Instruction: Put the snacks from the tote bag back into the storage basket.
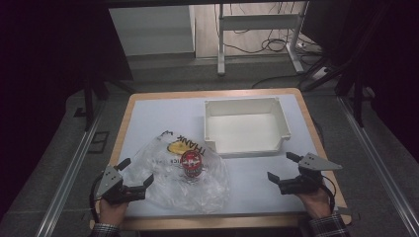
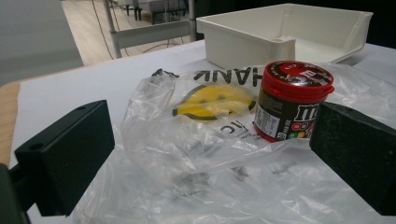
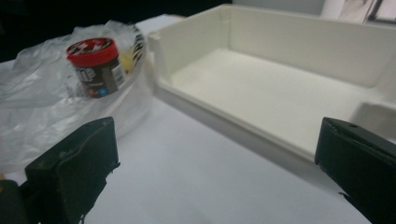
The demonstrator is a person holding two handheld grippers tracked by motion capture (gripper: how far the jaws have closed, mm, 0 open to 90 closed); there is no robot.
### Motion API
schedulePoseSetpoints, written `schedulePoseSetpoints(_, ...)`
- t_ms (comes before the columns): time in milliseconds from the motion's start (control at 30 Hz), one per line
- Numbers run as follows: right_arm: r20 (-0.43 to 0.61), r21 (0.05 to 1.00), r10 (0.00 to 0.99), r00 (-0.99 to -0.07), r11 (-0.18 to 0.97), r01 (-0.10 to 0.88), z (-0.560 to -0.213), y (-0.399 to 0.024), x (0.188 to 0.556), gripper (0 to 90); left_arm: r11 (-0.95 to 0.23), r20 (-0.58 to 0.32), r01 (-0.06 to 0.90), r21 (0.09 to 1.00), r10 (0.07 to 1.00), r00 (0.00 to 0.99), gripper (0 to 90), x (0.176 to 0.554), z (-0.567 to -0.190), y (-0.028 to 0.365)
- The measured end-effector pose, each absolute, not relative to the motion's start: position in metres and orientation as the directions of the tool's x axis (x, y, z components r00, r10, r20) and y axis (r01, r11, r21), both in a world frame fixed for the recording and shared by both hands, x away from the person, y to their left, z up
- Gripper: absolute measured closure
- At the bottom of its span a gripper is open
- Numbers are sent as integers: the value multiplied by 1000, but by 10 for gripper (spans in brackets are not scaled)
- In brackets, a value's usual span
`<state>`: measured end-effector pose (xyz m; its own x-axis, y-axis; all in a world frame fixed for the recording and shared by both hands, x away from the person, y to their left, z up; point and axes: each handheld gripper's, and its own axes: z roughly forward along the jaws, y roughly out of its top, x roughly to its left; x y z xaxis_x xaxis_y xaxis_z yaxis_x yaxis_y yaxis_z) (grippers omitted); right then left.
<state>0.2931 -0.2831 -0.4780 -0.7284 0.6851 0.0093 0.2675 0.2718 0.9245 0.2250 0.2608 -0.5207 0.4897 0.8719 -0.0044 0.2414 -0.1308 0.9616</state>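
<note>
A small candy jar (image 1: 191,164) (image 2: 290,101) (image 3: 95,66) with a red lid stands upright on a crumpled clear plastic bag (image 1: 188,175) (image 2: 196,154) (image 3: 42,98) printed with a yellow smiley face. My left gripper (image 1: 136,173) (image 2: 210,158) hovers open at the bag's near left edge, the bag lying between its jaws. My right gripper (image 1: 284,168) (image 3: 215,168) is open over bare table, to the right of the bag. A white open-fronted tray (image 1: 210,129) (image 2: 243,44) (image 3: 261,88) sits beyond it, empty.
The white tabletop (image 1: 148,118) has a wooden rim. A metal desk frame (image 1: 257,22) and cables stand on the floor behind. Dark surroundings flank the table on both sides.
</note>
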Motion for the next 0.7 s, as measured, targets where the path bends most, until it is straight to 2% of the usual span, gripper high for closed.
schedulePoseSetpoints(167,89,923,627,-774,239,300,-486,-289,307,0,-140,3,247,959,875,484,0,225,-521,261)
schedulePoseSetpoints(700,92,922,623,-777,241,303,-487,-289,307,0,-158,17,255,954,877,479,0,226,-521,260)
